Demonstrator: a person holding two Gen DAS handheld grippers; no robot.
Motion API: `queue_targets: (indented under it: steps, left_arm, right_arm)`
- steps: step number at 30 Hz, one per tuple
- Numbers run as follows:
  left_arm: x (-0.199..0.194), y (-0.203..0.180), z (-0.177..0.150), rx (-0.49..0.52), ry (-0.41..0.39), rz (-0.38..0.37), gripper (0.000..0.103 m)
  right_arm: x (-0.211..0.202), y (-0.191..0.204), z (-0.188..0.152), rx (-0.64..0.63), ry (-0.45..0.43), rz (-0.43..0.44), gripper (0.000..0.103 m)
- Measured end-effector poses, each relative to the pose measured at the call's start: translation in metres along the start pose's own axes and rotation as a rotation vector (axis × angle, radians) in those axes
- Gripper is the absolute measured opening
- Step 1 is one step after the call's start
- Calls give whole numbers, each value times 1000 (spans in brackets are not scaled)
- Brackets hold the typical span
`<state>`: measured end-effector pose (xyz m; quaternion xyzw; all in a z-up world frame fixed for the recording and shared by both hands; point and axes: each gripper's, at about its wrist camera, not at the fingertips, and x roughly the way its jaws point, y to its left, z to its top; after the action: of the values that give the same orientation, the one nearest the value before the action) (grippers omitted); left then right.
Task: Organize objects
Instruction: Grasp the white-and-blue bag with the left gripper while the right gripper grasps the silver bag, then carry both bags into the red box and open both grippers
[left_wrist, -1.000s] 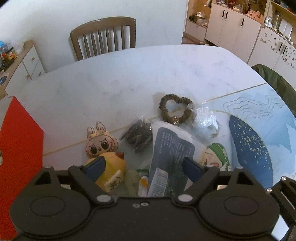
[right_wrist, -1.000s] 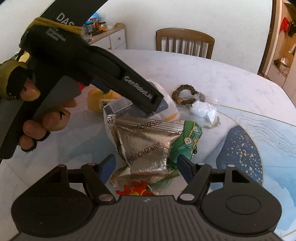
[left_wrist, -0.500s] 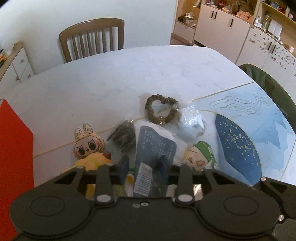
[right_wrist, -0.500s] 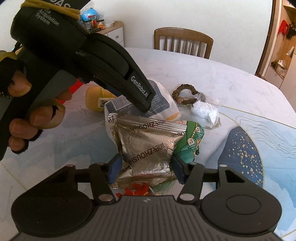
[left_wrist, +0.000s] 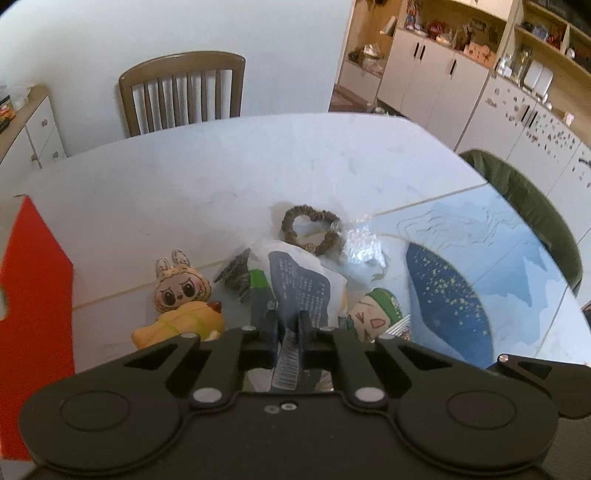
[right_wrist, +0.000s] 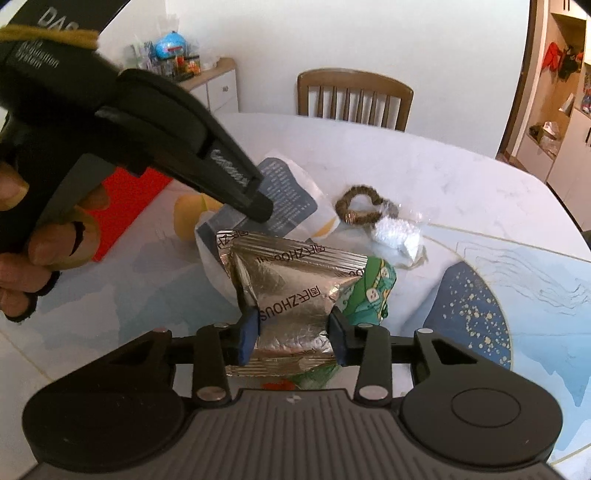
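My two grippers have squeezed in since before; my left gripper (left_wrist: 287, 326) pinches the white bag (left_wrist: 301, 284); my right gripper (right_wrist: 291, 334) pinches the silver packet (right_wrist: 291, 280).

- It was a home, in a dining area that opened onto a kitchen; a marble-look table (left_wrist: 229, 166) stood in the middle
- A wooden slat-back chair (left_wrist: 183, 92) was drawn up at the far side; a second chair (left_wrist: 524, 199) was draped in green
- White cabinets (left_wrist: 436, 81) ran under open shelves (left_wrist: 546, 33) crowded with jars and trinkets
- A low sideboard (right_wrist: 218, 86) carried bottles and toys; a plush doll (left_wrist: 181, 291) lay on the table
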<state>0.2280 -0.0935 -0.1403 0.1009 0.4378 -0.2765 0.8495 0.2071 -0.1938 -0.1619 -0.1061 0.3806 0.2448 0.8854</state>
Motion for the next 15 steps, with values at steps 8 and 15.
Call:
queue_targets:
  steps: [8, 15]
  left_arm:
    - [-46, 20, 0, -49, -70, -16, 7]
    - [-89, 38, -5, -62, -114, 5, 7]
  right_arm:
    - [-31, 7, 15, 28, -53, 35, 39]
    - [-54, 18, 42, 54, -79, 86, 39]
